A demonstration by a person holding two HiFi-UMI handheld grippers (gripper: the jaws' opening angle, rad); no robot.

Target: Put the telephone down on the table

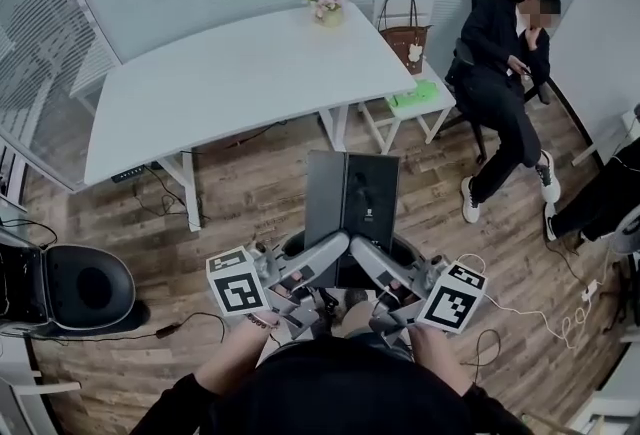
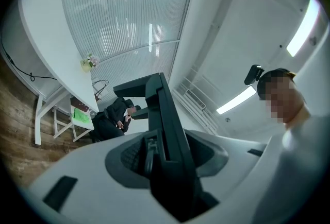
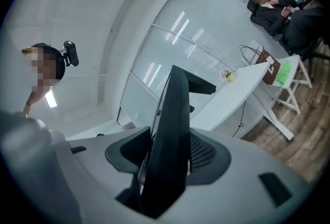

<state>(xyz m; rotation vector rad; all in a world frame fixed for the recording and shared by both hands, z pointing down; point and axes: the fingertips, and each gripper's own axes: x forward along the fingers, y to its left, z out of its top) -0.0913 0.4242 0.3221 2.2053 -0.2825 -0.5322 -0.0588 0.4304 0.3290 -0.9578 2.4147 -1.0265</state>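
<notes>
The telephone (image 1: pixel 351 200) is a flat black unit held up in front of me over the wooden floor, short of the white table (image 1: pixel 240 73). My left gripper (image 1: pixel 333 249) grips its near edge from the left, and my right gripper (image 1: pixel 365 253) grips the same edge from the right. In the left gripper view the telephone (image 2: pixel 162 115) stands edge-on between the jaws of the left gripper (image 2: pixel 166 164), pressed by both pads. The right gripper view shows the telephone (image 3: pixel 174 115) clamped the same way in the right gripper (image 3: pixel 164 166).
A small flower pot (image 1: pixel 327 5) stands at the table's far edge. A white stool (image 1: pixel 405 103) with a brown bag (image 1: pixel 406 35) is beside the table, and a seated person (image 1: pixel 510 53) is at the back right. A black round unit (image 1: pixel 85 288) and cables lie on the floor to the left.
</notes>
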